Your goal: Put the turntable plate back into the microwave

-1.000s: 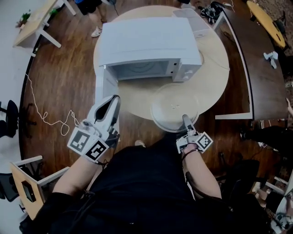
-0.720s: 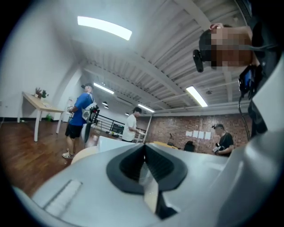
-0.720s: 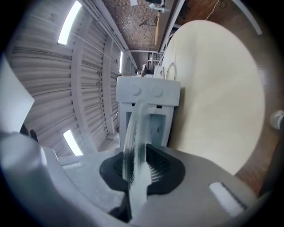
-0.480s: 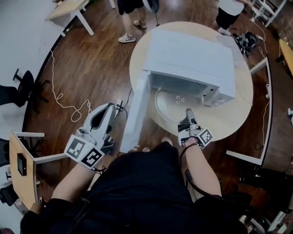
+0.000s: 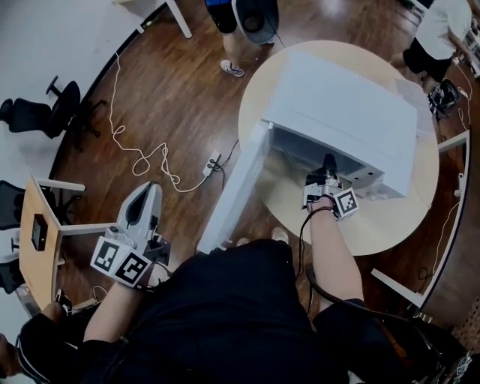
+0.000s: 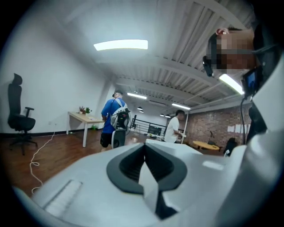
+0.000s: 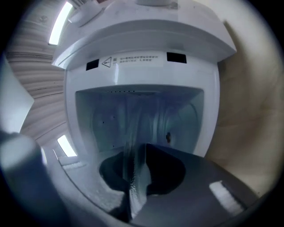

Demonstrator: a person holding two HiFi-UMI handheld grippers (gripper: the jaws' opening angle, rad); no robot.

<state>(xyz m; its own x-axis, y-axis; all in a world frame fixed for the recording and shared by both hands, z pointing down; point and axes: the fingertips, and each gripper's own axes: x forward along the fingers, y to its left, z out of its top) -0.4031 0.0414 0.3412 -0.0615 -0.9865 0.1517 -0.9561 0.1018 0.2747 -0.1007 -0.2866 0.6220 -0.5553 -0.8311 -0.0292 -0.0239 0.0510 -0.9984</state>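
The white microwave (image 5: pixel 345 112) stands on a round wooden table (image 5: pixel 390 217) with its door (image 5: pixel 236 187) swung open toward me. My right gripper (image 5: pixel 328 169) is at the cavity mouth, shut on the rim of the clear glass turntable plate (image 7: pixel 133 146). In the right gripper view the plate runs edge-on from between the jaws of my right gripper (image 7: pixel 137 177) into the cavity (image 7: pixel 146 115). The head view hides most of the plate inside the microwave. My left gripper (image 5: pixel 146 191) hangs over the floor left of the door, away from the microwave. In its own view my left gripper (image 6: pixel 144 153) is shut on nothing.
A power strip (image 5: pixel 212 163) and white cable (image 5: pixel 142 161) lie on the wooden floor left of the table. People stand beyond the table at the top (image 5: pixel 247 22). An office chair (image 5: pixel 45 112) and a small wooden desk (image 5: pixel 34 232) are at the left.
My right gripper carried the plate from the table in front of the microwave into the cavity mouth. My left gripper swung away from the door, out to the left over the floor.
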